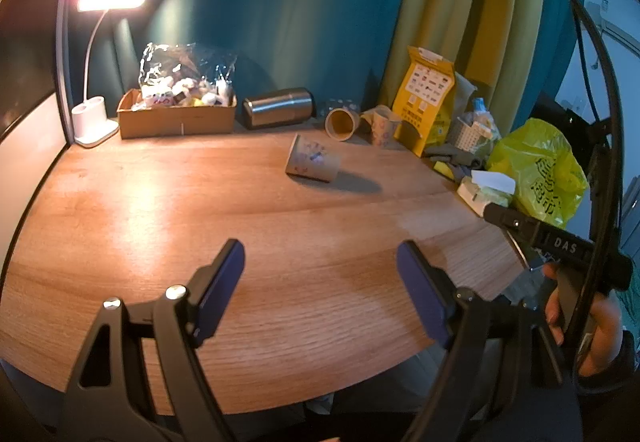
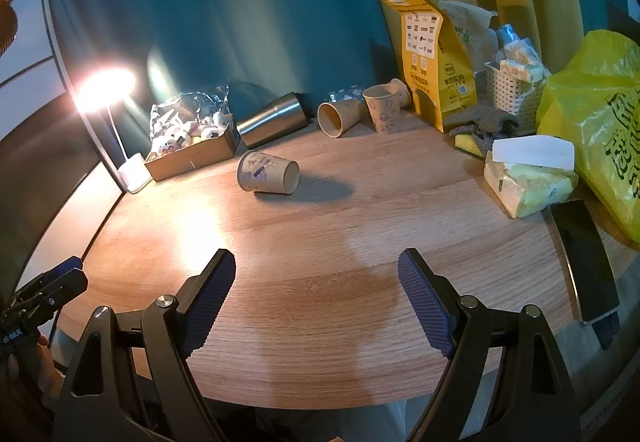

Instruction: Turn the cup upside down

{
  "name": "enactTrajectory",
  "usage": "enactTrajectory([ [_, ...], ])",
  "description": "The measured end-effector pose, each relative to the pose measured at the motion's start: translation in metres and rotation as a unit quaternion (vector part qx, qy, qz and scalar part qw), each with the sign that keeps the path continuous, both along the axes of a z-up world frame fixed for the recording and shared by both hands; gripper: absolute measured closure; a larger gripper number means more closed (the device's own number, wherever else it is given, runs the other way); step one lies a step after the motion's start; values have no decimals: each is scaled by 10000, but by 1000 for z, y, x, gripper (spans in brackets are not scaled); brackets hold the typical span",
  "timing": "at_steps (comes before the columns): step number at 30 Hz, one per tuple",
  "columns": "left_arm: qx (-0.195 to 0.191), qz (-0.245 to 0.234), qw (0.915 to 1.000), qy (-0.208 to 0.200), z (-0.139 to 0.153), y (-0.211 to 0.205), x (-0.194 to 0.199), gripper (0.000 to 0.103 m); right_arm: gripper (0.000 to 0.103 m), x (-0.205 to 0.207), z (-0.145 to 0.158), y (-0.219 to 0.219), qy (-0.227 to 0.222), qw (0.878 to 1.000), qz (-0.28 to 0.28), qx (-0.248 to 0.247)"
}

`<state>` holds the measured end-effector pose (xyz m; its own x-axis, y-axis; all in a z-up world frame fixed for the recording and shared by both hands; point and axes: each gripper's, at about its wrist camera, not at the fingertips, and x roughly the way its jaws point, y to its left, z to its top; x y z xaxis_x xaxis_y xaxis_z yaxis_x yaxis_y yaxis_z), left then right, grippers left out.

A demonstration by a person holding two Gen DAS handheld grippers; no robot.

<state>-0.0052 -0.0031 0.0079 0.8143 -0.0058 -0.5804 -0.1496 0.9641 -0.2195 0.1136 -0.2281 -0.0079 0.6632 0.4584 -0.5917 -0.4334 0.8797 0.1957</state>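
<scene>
A paper cup point(image 1: 313, 161) with purple print lies on its side in the middle of the wooden table point(image 1: 200, 226); it also shows in the right wrist view point(image 2: 267, 173) with its base toward the right. My left gripper point(image 1: 320, 266) is open and empty, well short of the cup, above the near table edge. My right gripper point(image 2: 316, 274) is open and empty too, likewise near the front edge. The right gripper's body shows at the right of the left wrist view point(image 1: 560, 242).
At the back: a lit desk lamp point(image 1: 94, 114), a cardboard box point(image 1: 176, 118) of wrapped items, a steel tumbler point(image 1: 278, 107) on its side, two more paper cups point(image 1: 342, 124) point(image 1: 384, 128), a yellow bag point(image 1: 426, 102), a basket point(image 2: 514, 90). Tissue pack point(image 2: 528, 182), phone point(image 2: 586, 262) and yellow plastic bag point(image 2: 600, 114) at right.
</scene>
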Motion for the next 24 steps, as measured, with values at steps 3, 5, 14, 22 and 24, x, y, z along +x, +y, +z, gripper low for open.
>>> enactTrajectory([
  [3, 4, 3, 10000, -1, 0, 0, 0, 23, 17, 1, 0, -1, -12, 10000, -21, -29],
  [5, 2, -3, 10000, 2, 0, 1, 0, 23, 17, 1, 1, -2, -27, 10000, -19, -31],
  [14, 37, -2, 10000, 8, 1, -1, 0, 23, 17, 1, 1, -3, -16, 10000, -21, -35],
  [22, 58, -1, 10000, 0, 2, -5, 1, 23, 17, -1, 2, -5, -45, 10000, -31, -29],
  [24, 63, 1, 10000, 5, 3, -5, 1, 23, 17, -2, 2, -6, -43, 10000, -30, -21],
])
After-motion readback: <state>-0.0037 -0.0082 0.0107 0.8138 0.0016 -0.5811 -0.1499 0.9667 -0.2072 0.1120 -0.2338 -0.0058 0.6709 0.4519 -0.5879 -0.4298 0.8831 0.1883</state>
